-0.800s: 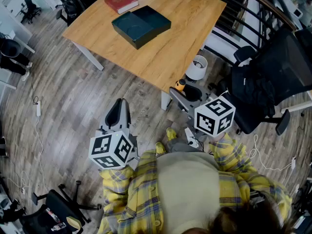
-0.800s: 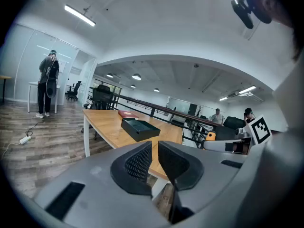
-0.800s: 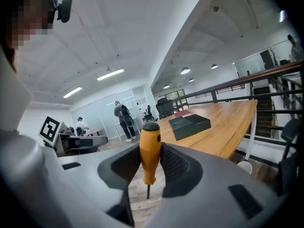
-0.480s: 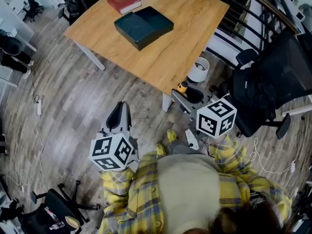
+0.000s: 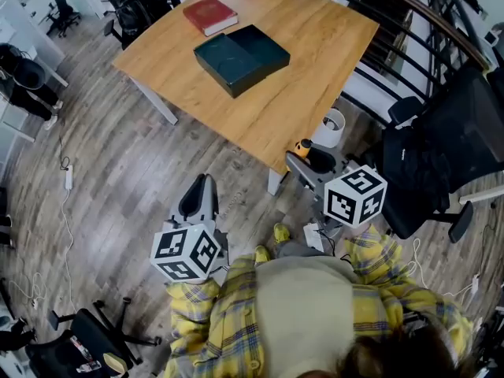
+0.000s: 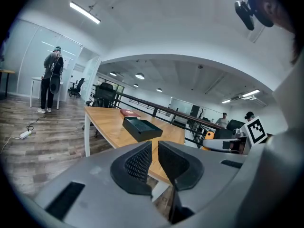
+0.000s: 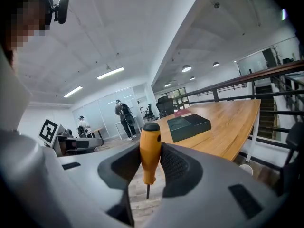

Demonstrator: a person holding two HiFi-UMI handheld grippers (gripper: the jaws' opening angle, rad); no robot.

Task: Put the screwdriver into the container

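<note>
Edged closer to table (image 5: 315, 93), carrying seemingly light, stiff screwdriver (image 7: 150, 146) tip-down by its orange handle in clenched right gripper (image 7: 150, 156), left gripper (image 6: 155, 158) closed on nothing, container (image 5: 242, 57) well ahead on it.

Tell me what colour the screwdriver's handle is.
Orange, black at the top; the screwdriver handle shows best in the right gripper view.
</note>
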